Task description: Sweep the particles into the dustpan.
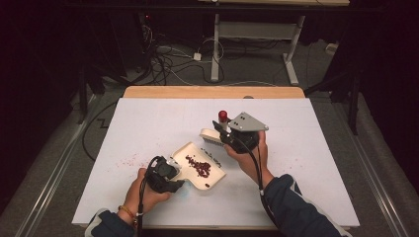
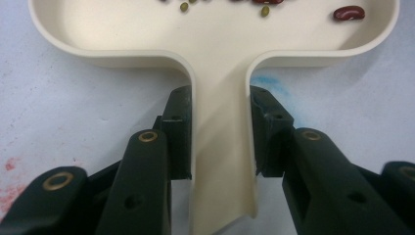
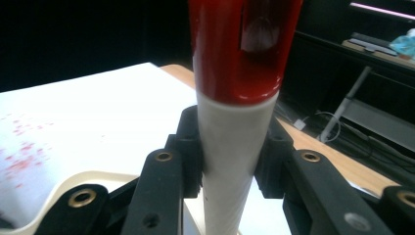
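From the high view I have the left gripper (image 1: 170,178) low at the near left of the white surface (image 1: 148,123), clamped on the flat handle of the cream plastic dustpan (image 1: 210,180), which lies on the surface with its open tray pointing away towards the middle; in the left gripper view the handle (image 2: 221,147) runs straight up between my two black jaws, both pads pressed against its sides, and the tray rim spreads wide above them. A heap of dark red kidney beans (image 1: 199,165) sits in the dustpan's tray, with one stray red bean (image 2: 349,13) and a few small green beans (image 2: 184,6) near the back wall in the left gripper view. My right gripper (image 1: 221,129), with its grey three-cornered plate on top, is just beyond the dustpan's far right corner, gripping the white handle of a small brush with a red cap end (image 1: 223,116); in the right gripper view the white shaft (image 3: 230,161) is squeezed between the jaws and the glossy red end (image 3: 235,44) rises above them. The brush's cream head (image 1: 211,136) points left and down, close to the surface just past the dustpan's far edge; I cannot tell whether the bristles touch. Faint red smears and crumbs (image 1: 129,161) mark the surface left of the dustpan, and a blue stain (image 2: 266,81) shows beside the handle
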### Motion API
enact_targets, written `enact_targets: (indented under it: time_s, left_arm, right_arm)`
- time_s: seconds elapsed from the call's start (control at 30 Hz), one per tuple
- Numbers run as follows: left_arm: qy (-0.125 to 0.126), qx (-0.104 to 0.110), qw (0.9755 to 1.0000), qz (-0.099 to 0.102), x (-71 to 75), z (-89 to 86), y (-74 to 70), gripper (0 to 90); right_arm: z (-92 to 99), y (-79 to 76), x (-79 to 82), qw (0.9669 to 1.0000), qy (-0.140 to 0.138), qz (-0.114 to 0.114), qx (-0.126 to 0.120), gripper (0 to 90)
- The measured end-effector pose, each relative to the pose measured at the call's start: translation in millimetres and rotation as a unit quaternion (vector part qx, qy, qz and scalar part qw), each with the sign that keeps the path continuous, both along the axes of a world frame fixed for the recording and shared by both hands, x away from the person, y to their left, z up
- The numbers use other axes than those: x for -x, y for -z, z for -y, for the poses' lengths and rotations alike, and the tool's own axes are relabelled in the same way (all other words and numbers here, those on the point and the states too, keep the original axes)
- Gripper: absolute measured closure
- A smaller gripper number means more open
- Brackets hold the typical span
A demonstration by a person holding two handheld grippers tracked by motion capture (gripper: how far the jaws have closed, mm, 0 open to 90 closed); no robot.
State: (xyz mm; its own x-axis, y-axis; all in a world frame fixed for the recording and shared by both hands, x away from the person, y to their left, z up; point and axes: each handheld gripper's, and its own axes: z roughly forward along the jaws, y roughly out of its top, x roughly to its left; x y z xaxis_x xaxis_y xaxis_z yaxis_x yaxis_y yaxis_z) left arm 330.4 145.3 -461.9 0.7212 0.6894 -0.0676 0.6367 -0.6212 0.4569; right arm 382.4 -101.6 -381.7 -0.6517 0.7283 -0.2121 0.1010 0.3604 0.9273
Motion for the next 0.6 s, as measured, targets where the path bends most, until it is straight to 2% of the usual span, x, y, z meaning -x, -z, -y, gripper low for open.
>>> enact_targets:
  time_s: [0.17,0.4,0.6]
  left_arm:
    - [-0.001,0.000,1.0000,-0.002,-1.2,0.5,0.3,64.0]
    - [-0.002,-0.001,1.0000,-0.001,-2.1,2.0,0.6,64.0]
    - [-0.001,-0.003,1.0000,0.000,-1.7,2.4,1.3,64.0]
  right_arm:
    - [-5.1,3.5,20.6,0.9997,-0.022,-0.007,0.002,69.7]
    - [-9.2,-1.7,50.0,0.9977,-0.056,-0.025,-0.028,69.8]
    - [-9.0,-5.1,55.1,0.9953,-0.074,-0.024,-0.057,69.9]
